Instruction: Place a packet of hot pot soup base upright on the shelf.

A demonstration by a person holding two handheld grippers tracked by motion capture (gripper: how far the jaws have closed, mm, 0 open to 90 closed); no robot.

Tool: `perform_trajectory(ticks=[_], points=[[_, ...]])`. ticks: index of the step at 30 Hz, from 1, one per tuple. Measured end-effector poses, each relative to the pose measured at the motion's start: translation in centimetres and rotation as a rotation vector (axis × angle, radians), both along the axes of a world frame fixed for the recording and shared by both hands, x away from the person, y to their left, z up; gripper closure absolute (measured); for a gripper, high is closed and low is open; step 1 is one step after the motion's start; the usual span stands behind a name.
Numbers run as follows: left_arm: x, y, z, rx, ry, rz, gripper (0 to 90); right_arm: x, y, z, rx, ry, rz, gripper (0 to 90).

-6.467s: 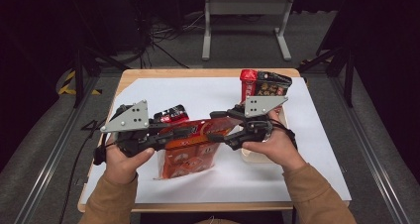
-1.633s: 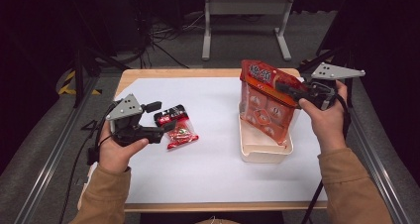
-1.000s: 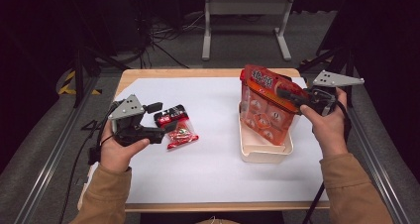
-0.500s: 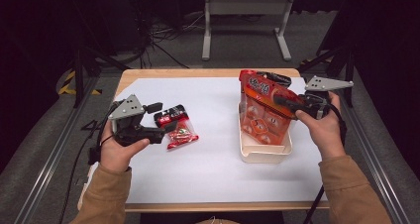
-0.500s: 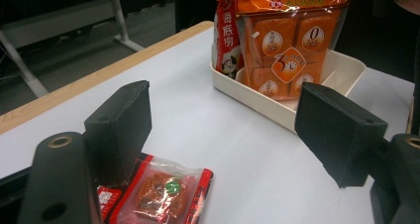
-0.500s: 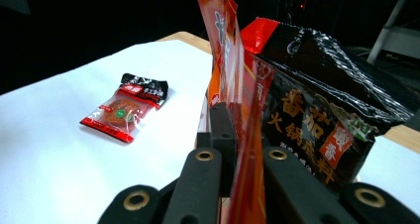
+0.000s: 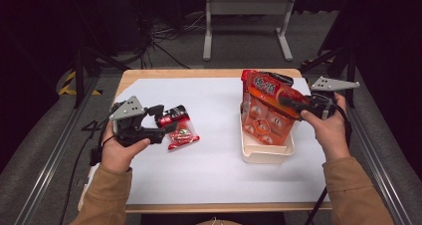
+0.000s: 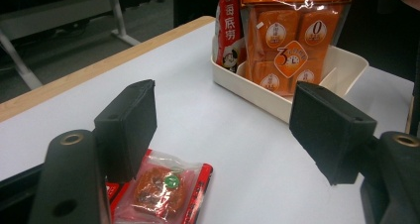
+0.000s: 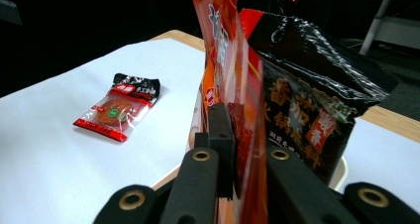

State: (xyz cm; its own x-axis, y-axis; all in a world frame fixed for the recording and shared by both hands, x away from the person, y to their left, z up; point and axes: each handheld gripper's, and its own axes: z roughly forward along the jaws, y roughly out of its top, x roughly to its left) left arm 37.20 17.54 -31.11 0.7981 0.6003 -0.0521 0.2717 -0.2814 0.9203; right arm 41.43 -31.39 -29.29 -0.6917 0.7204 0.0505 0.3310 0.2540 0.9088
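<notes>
The right gripper [image 7: 291, 103] is pinching the orange bag [image 7: 266, 113] by its edge – lower now than a second ago, with its bottom inside the white bin [image 7: 266, 153]. The left gripper [image 7: 161, 123] is hanging wide open, jaws just closing slightly, around the small packet [image 7: 178, 128]. Bare table [image 7: 219, 135] is lying between packet and bin.
</notes>
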Motion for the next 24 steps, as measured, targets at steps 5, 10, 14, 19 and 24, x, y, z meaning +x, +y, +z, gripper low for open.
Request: perform_trajectory(ticks=[5, 10, 14, 19, 24], points=[[0.1, 0.2, -0.3, -0.005, -0.002, -0.006, 26.3, -0.2, -0.4, 0.1, 0.013, -0.005, -0.008, 83.5], [0.4, -0.1, -0.5, -0.009, -0.002, -0.012, 23.5, -1.0, -1.0, 0.3, 0.038, -0.030, -0.021, 73.1], [0.7, -0.2, -0.7, -0.008, 0.000, -0.008, 20.0, -1.9, -1.6, 0.5, 0.041, -0.050, -0.035, 63.8], [1.2, -0.2, -0.7, -0.003, -0.010, 0.003, 14.0, -2.9, -2.3, 0.5, 0.032, -0.073, -0.062, 53.9], [1.6, 0.1, -0.7, -0.007, -0.012, 0.023, 9.9, -3.8, -3.2, 0.3, 0.040, -0.088, -0.075, 49.7]])
